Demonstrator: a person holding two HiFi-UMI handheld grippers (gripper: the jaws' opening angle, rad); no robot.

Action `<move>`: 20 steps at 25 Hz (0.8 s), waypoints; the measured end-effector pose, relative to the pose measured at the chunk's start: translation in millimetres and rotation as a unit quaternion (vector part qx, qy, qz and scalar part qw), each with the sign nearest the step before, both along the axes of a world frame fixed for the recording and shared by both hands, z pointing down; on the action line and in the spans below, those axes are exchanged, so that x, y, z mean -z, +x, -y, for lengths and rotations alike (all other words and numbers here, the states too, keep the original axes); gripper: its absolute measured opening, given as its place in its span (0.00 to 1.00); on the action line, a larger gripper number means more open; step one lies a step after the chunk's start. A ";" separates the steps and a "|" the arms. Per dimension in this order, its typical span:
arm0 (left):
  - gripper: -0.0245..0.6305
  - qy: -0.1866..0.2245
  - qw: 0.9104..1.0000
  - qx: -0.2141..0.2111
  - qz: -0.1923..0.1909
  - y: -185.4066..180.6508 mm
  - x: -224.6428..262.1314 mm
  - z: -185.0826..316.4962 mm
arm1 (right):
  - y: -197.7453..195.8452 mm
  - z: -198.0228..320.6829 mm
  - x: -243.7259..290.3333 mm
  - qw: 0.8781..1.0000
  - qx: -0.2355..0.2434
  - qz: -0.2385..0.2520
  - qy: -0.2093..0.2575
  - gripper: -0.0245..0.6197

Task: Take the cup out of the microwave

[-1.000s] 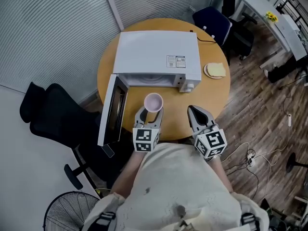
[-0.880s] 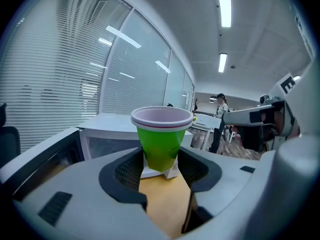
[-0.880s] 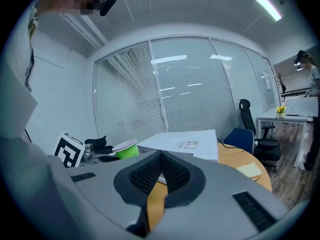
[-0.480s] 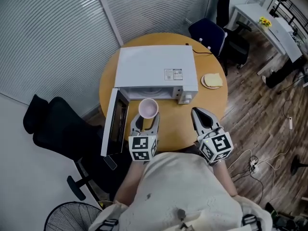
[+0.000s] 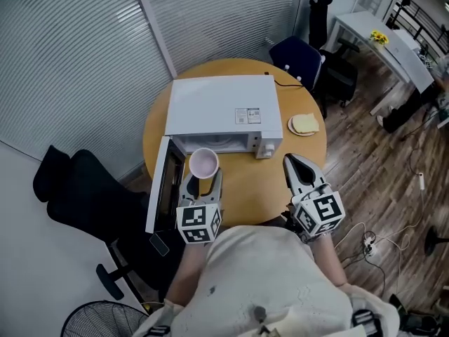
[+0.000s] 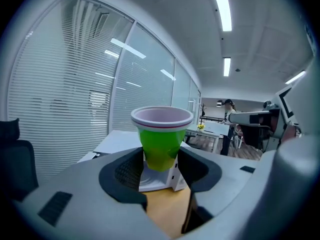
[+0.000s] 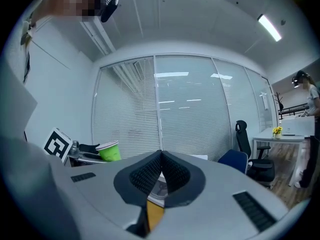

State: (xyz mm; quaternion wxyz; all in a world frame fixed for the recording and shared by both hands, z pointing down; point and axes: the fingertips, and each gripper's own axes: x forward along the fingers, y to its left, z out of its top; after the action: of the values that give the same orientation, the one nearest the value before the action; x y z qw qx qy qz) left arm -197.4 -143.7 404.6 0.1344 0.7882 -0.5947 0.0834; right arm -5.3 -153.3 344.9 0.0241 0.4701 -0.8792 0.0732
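Note:
A green cup (image 6: pixel 160 146) with a pale pink inside (image 5: pixel 203 163) hangs in the air in front of the white microwave (image 5: pixel 221 111), upright. My left gripper (image 5: pixel 202 181) is shut on its lower wall; in the left gripper view both dark pads press its sides. The microwave's door (image 5: pixel 160 184) stands swung open at the left, with the cavity (image 5: pixel 223 142) showing. My right gripper (image 5: pixel 296 166) is shut with nothing in it, raised over the round wooden table (image 5: pixel 242 184) right of the cup. In the right gripper view the cup (image 7: pixel 110 151) shows small at the left.
A plate with a slice of bread (image 5: pixel 304 123) lies on the table right of the microwave. Black office chairs (image 5: pixel 84 188) stand at the left, a dark blue one (image 5: pixel 298 53) behind the table. A fan (image 5: pixel 105 318) stands on the floor at the lower left.
Both grippers have risen, and the left has carried the cup up and away from the microwave's opening. The head view has shifted slightly.

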 end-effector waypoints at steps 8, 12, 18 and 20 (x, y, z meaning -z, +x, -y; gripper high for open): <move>0.40 0.010 1.000 0.014 -0.002 -7.9 18.9 -1.3 | -6.3 -5.3 16.0 1.000 0.009 0.003 0.015 0.05; 0.40 0.008 1.000 0.008 0.002 -3.9 16.7 -3.6 | -8.1 -8.0 16.7 1.000 0.010 0.009 0.014 0.05; 0.40 -0.001 1.000 0.004 0.005 -0.5 8.4 -7.4 | -9.5 -9.1 11.2 1.000 0.010 0.016 0.008 0.05; 0.40 -0.001 1.000 0.003 0.006 -0.6 7.0 -7.7 | -10.0 -9.0 9.9 1.000 0.010 0.016 0.006 0.05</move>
State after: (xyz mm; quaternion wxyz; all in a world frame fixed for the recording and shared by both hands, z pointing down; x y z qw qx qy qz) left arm -198.0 -136.0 397.6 0.1315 0.7856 -0.5981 0.0883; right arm -15.4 -144.3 335.0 0.0081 0.4600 -0.8847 0.0748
